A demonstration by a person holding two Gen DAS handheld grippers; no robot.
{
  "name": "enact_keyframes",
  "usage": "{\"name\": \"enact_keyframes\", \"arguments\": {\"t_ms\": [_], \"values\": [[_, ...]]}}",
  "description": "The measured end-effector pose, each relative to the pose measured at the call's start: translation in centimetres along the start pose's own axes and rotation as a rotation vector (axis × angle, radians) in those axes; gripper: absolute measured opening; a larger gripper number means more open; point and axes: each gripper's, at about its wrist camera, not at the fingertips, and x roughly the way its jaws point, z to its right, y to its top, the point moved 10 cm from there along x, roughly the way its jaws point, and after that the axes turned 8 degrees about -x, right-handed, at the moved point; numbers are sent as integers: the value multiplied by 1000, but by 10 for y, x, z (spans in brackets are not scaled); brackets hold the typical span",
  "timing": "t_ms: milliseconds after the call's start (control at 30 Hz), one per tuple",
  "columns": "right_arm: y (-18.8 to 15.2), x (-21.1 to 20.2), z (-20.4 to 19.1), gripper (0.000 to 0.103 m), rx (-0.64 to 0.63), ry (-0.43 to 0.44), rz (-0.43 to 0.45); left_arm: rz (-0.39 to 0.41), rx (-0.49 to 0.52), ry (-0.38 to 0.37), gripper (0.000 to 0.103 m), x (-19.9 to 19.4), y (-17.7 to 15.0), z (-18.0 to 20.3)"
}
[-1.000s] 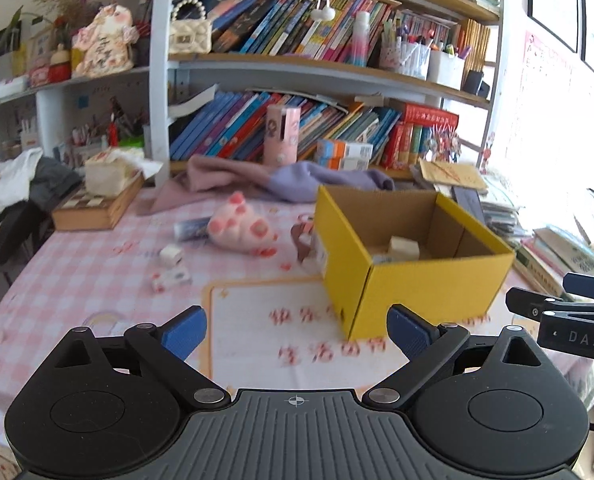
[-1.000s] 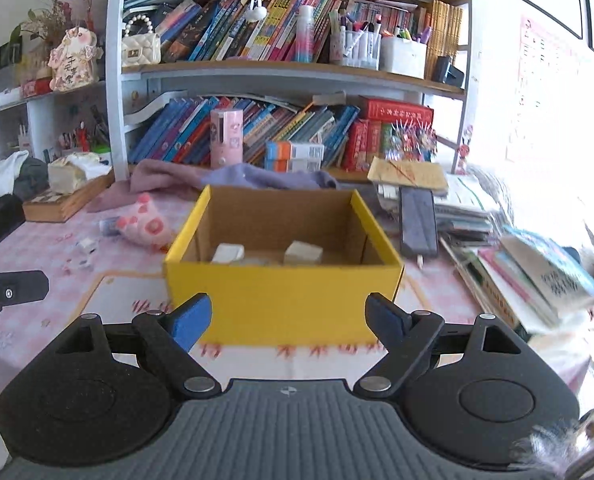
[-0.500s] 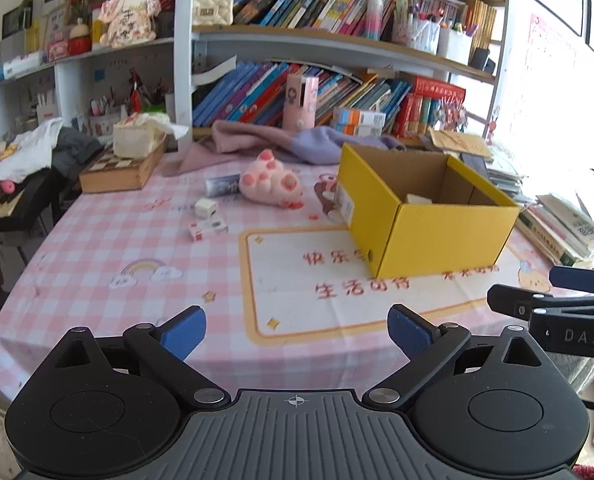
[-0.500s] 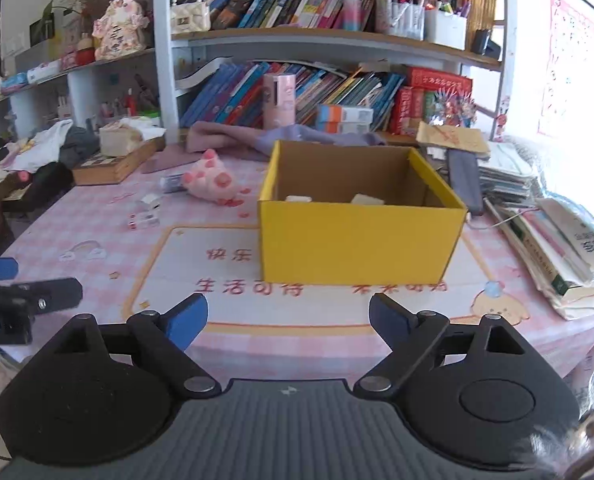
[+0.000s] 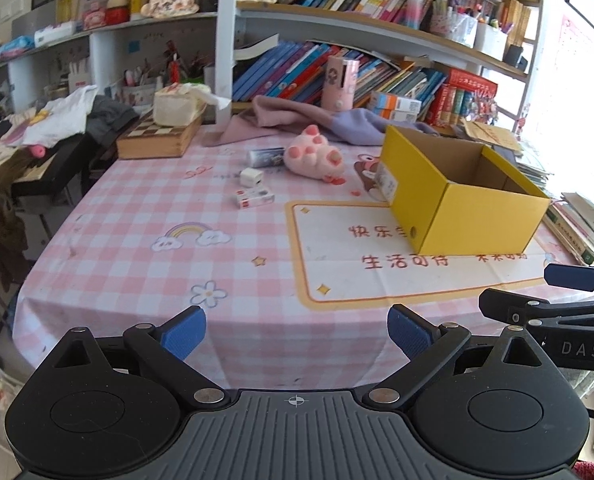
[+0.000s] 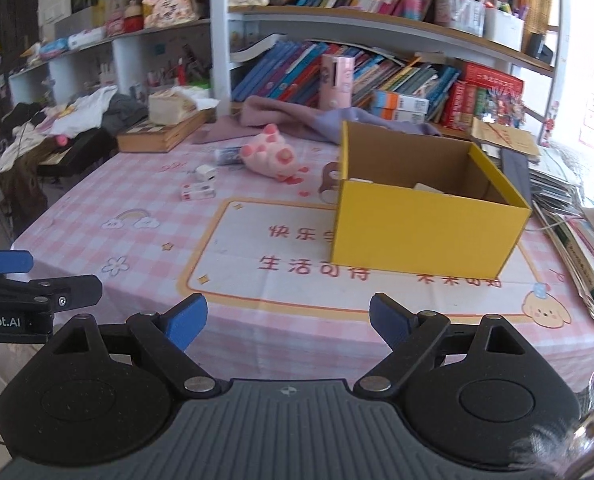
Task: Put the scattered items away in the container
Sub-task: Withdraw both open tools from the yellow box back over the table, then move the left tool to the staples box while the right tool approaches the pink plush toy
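A yellow cardboard box [image 5: 477, 216] [image 6: 425, 232] stands on the pink checked tablecloth, with pale items [image 6: 429, 187] partly showing inside. Left of it lie a pink plush paw [image 5: 315, 156] [image 6: 269, 156], a small white cube [image 5: 252, 177] [image 6: 205, 172], a flat white-and-red packet [image 5: 254, 199] [image 6: 197, 191] and a dark printed tube [image 5: 265, 157]. My left gripper [image 5: 297, 330] hangs open and empty off the table's near edge. My right gripper [image 6: 288, 322] is open and empty too, back from the box. Each gripper shows at the side of the other's view.
A wooden chessboard box [image 5: 157, 138] with a tissue pack sits at the table's back left. Purple cloth [image 5: 297, 118] lies along the back by the bookshelf. Stacked books [image 6: 585, 248] crowd the right edge. A dark stand with clothes [image 5: 37, 152] stands to the left.
Both grippers have drawn back from the box toward the table's near edge, so the box and items look smaller and farther. Both stayed open and empty.
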Motion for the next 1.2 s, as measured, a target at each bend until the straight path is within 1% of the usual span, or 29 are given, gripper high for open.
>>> {"name": "enact_keyframes", "arguments": {"t_ms": [267,733,967,1200], "values": [[9,6,-15,88,-17,28,10,17,11,6,99,-2,5,-9],[28,33,-40,88,-56,104,-1,-5,-13,55,99,11,12,-34],[45,60,-47,88,-77,135,-3,-10,-16,81,99,28,23,-44],[66,97,-42,88,-98,135,-18,-33,-27,78,99,62,40,-46]]}}
